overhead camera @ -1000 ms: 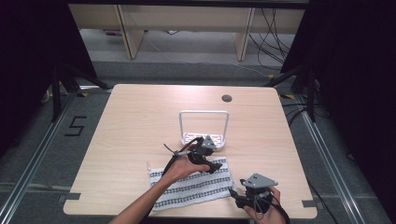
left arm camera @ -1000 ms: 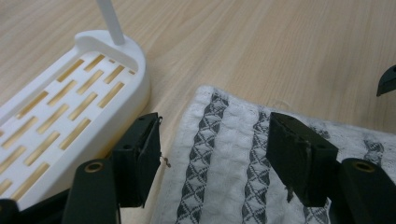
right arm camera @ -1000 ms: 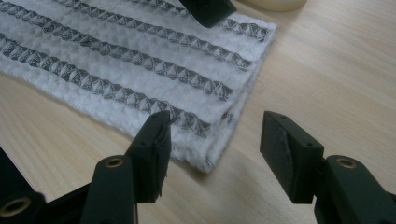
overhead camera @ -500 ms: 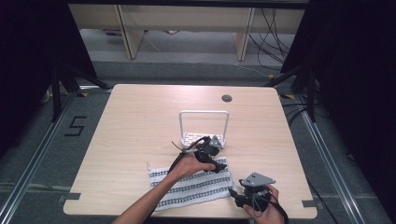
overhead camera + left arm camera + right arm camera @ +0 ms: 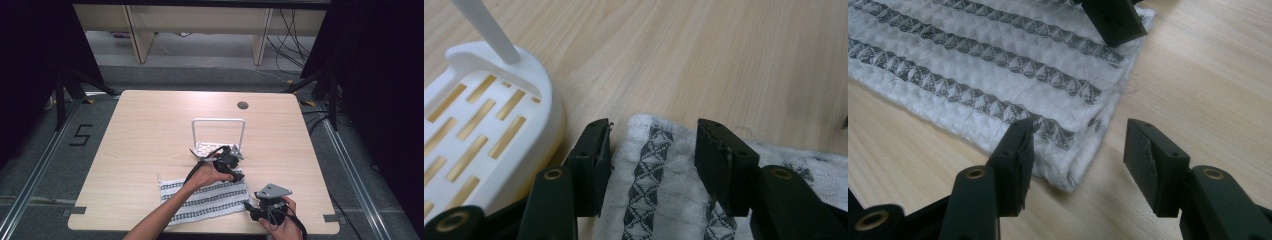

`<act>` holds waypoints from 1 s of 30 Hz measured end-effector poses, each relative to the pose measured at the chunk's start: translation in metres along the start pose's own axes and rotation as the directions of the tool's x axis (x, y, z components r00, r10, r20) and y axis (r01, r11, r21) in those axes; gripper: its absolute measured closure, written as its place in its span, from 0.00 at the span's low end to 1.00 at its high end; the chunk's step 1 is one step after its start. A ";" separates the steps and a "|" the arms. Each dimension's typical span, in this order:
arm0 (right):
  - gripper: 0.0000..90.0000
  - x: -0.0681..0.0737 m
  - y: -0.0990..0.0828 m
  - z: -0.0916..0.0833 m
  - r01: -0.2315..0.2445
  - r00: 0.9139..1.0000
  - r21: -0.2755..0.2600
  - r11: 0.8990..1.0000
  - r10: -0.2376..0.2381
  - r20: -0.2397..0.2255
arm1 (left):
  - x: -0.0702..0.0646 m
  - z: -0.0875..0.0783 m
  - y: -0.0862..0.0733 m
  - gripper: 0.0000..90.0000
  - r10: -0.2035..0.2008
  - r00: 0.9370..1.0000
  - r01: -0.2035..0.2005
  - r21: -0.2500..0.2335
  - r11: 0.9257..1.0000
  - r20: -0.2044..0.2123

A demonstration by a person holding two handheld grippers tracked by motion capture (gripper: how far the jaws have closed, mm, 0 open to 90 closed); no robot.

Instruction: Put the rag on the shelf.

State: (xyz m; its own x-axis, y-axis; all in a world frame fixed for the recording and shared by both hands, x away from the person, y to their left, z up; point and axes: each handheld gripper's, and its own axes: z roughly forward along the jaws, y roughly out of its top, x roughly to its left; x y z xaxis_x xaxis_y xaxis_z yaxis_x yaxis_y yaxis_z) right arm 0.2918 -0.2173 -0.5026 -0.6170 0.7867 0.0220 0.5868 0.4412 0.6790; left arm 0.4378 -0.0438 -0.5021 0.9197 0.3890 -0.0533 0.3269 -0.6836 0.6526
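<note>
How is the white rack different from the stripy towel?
The white rack is hard plastic with slots and a tall hoop standing up; the stripy towel is soft cloth lying flat. The rack is plain white; the towel has dark patterned stripes. Both sit on the table.

1. Left gripper (image 5: 235,162) sits just below the middle of the high view, jaws spread apart, forearm reaching in from the bottom edge.
2. Right gripper (image 5: 252,212) is lower right, jaws wide open too, held by the right hand (image 5: 280,225).
</note>
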 end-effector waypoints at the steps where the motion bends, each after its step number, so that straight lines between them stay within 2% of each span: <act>1: 0.52 0.000 0.000 0.000 -0.010 1.000 0.006 1.000 0.010 -0.003 | 0.000 0.000 0.000 0.56 0.001 1.000 -0.001 0.000 1.000 0.004; 2: 0.52 0.000 0.000 0.000 -0.011 1.000 0.010 1.000 0.011 -0.005 | -0.001 0.000 0.000 0.57 -0.003 1.000 0.003 -0.001 1.000 0.002; 3: 0.53 -0.001 0.000 0.002 0.007 1.000 0.005 1.000 -0.007 0.000 | -0.001 0.000 0.000 0.58 0.008 1.000 -0.008 0.003 1.000 -0.004; 5: 0.54 0.000 0.000 0.003 -0.007 1.000 0.012 1.000 0.007 -0.003 | -0.002 0.000 0.001 0.63 0.021 1.000 -0.021 0.004 1.000 0.000; 9: 0.57 -0.001 0.000 0.005 0.002 1.000 0.030 1.000 -0.002 -0.007 | -0.005 0.000 0.001 0.75 0.039 0.999 -0.039 0.003 0.999 0.005; 11: 0.65 0.000 0.000 0.004 -0.018 1.000 0.032 0.999 0.018 -0.009 | -0.006 0.000 0.001 0.82 0.037 0.999 -0.037 0.005 0.999 0.019; 12: 0.65 0.000 0.000 0.004 -0.018 1.000 0.032 0.999 0.018 -0.009 | -0.005 -0.001 0.000 0.82 0.035 0.999 -0.035 0.004 0.999 0.022; 13: 0.73 -0.001 0.000 0.004 -0.017 1.000 0.027 0.999 0.017 -0.018 | -0.004 -0.001 0.000 0.89 0.039 0.999 -0.039 0.005 0.999 0.029; 14: 0.73 -0.001 0.000 0.004 -0.017 1.000 0.027 0.999 0.017 -0.018 | -0.004 -0.001 0.000 0.91 0.039 0.999 -0.039 0.005 0.999 0.029; 15: 0.80 -0.001 0.000 0.004 -0.035 0.999 0.024 0.999 0.035 -0.026 | -0.004 -0.002 0.000 0.93 0.031 0.999 -0.031 0.006 0.999 0.033; 18: 0.89 -0.001 0.000 0.004 -0.050 0.998 0.027 0.998 0.051 -0.045 | -0.003 -0.002 -0.001 0.95 0.024 0.999 -0.025 0.005 1.000 0.039; 19: 0.92 -0.001 0.000 0.004 -0.045 0.998 0.027 0.999 0.047 -0.052 | -0.003 -0.003 -0.001 0.95 0.010 0.999 -0.010 0.001 1.000 0.034; 21: 0.95 0.000 -0.001 0.005 -0.018 0.999 0.009 1.000 0.018 -0.044 | -0.004 -0.007 -0.001 0.96 0.016 0.999 -0.015 -0.014 1.000 0.032; 22: 0.96 0.000 0.000 0.004 -0.019 0.999 0.019 1.000 0.019 -0.046 | -0.005 -0.009 0.000 0.96 0.011 0.999 -0.010 -0.032 0.999 0.032; 24: 0.96 -0.002 0.000 0.004 0.024 0.999 -0.007 1.000 -0.025 -0.035 | -0.004 -0.017 0.001 0.96 0.016 0.999 -0.015 -0.050 0.999 0.031; 25: 0.97 -0.002 0.001 0.002 0.018 0.999 -0.007 1.000 -0.018 -0.037 | -0.004 -0.021 0.001 0.96 0.004 1.000 -0.003 -0.058 0.998 0.030; 29: 0.97 -0.003 0.005 -0.005 0.019 0.999 -0.071 0.997 -0.022 -0.034 | -0.003 -0.036 0.000 0.96 0.001 1.000 0.002 -0.087 0.996 0.023; 30: 0.97 -0.003 0.007 -0.009 0.005 0.999 -0.071 0.997 -0.007 -0.038 | -0.003 -0.040 0.001 0.96 -0.002 1.000 0.003 -0.089 0.996 0.017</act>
State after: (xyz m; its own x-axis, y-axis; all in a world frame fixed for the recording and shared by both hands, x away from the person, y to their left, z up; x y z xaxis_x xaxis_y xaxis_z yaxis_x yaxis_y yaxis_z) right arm 0.2929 -0.2202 -0.4912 -0.6409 0.7663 0.0450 0.5450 0.4129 0.7297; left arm 0.4262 -0.0210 -0.4715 0.9227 0.3796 -0.0676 0.3095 -0.6245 0.7171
